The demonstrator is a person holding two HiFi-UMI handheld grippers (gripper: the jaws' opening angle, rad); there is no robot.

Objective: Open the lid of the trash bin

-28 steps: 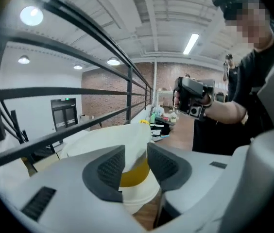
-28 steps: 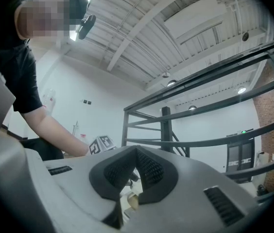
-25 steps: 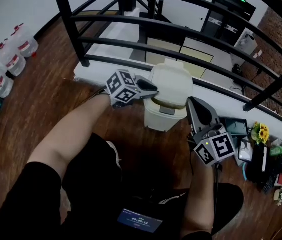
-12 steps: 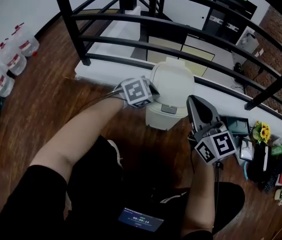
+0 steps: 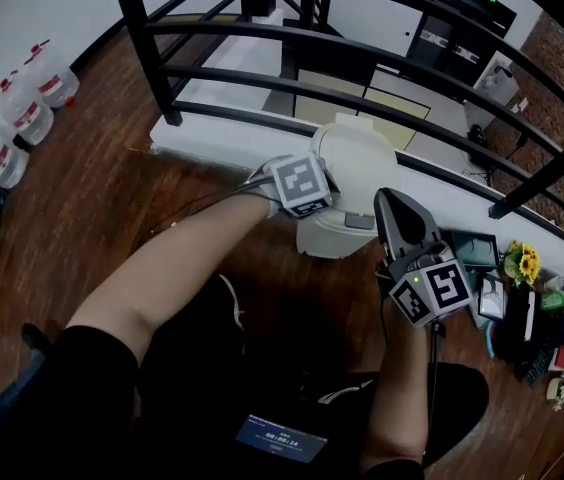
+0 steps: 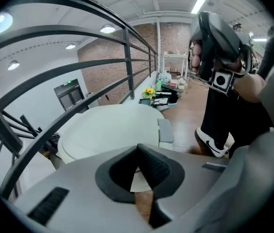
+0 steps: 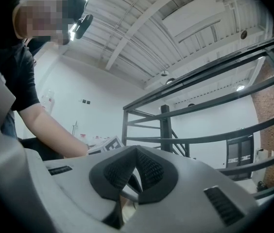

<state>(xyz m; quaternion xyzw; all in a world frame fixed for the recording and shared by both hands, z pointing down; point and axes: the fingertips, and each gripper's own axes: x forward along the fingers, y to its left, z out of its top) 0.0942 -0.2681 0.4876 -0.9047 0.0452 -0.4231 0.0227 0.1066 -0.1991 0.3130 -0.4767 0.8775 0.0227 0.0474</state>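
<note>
The white trash bin (image 5: 354, 173) stands on the wood floor against the railing base, its rounded lid (image 6: 109, 130) down. A grey latch tab (image 6: 165, 130) sits at the lid's front edge. My left gripper (image 5: 322, 200) hangs tilted down over the bin's near left rim, jaws shut on nothing, tips just short of the lid (image 6: 138, 148). My right gripper (image 5: 398, 208) is held level to the right of the bin, apart from it, also shut and empty (image 7: 137, 152). The left gripper view also catches the right gripper (image 6: 215, 38) raised beside the person's leg.
A black metal railing (image 5: 262, 73) runs right behind the bin. Several water bottles (image 5: 12, 118) stand at the far left. Clutter with yellow flowers (image 5: 522, 266) lies at the right. The person's legs and a small screen (image 5: 280, 438) fill the near floor.
My left gripper has moved right and dipped down, from beside the bin to over its near left rim. The right gripper has kept still.
</note>
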